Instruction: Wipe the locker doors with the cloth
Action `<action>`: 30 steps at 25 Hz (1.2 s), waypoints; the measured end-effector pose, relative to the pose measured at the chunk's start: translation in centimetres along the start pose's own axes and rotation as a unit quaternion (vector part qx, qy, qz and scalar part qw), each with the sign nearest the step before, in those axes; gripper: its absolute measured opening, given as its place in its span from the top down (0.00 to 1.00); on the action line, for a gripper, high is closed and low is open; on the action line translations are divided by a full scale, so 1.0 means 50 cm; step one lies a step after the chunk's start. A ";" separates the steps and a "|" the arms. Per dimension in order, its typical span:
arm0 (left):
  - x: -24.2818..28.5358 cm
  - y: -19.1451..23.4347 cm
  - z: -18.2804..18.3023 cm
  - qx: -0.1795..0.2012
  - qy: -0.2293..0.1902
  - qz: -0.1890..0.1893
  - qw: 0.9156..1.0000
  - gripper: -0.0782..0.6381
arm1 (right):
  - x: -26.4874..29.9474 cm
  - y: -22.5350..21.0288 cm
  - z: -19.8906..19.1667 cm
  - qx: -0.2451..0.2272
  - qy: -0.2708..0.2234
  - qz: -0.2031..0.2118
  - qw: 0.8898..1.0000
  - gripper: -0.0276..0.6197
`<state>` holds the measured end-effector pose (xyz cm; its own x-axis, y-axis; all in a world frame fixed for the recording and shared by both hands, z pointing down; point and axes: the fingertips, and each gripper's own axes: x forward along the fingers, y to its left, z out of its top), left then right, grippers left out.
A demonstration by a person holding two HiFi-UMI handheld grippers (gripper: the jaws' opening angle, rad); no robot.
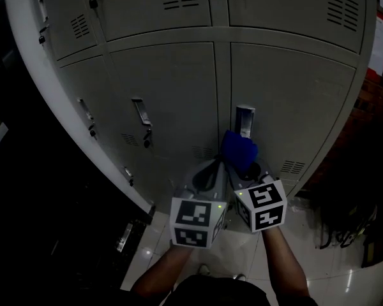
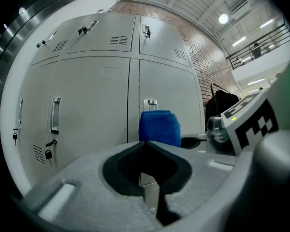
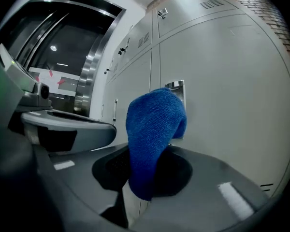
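Between the jaws of the right gripper (image 3: 146, 161) the blue cloth (image 3: 153, 124) is pinched by its lower part, and its folded bulk stands up past the jaw tips. Straight beyond the cloth is a recessed metal handle (image 1: 244, 120) set in the grey locker door (image 1: 287, 94) that this gripper faces; whether the cloth touches the door cannot be told. Just beside the right gripper, on its left, the left gripper (image 2: 145, 143) has its jaws closed tip to tip with nothing between them. Ahead and left of the left gripper is the neighbouring door (image 1: 169, 88), which bears a bar handle (image 1: 139, 112) with a small lock (image 1: 147, 134) below it. Under both grippers lies a glossy floor (image 1: 236, 260).
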<state>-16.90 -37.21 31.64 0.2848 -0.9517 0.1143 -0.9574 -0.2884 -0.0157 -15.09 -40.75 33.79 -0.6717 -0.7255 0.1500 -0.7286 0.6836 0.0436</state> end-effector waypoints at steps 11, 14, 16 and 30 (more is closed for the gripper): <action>0.046 -0.096 -0.010 0.004 0.008 -0.054 0.999 0.89 | -0.084 -0.111 -0.023 0.026 -0.004 -0.051 0.998 0.83; 0.060 -0.128 -0.010 0.005 0.007 -0.067 0.998 0.89 | -0.111 -0.148 -0.035 0.025 0.000 -0.072 0.997 0.83; 0.069 -0.147 -0.008 0.005 0.005 -0.075 0.997 0.89 | -0.130 -0.173 -0.041 0.025 0.001 -0.086 0.996 0.83; 0.106 -0.229 -0.036 0.005 0.005 -0.087 0.996 0.89 | -0.239 -0.328 -0.079 0.032 0.010 -0.167 0.985 0.83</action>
<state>-4.49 -38.77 34.20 0.4463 -0.8860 0.1259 -0.8928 -0.4504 -0.0046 5.42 -42.97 35.18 -0.3912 -0.9069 0.1563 -0.9157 0.4005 0.0321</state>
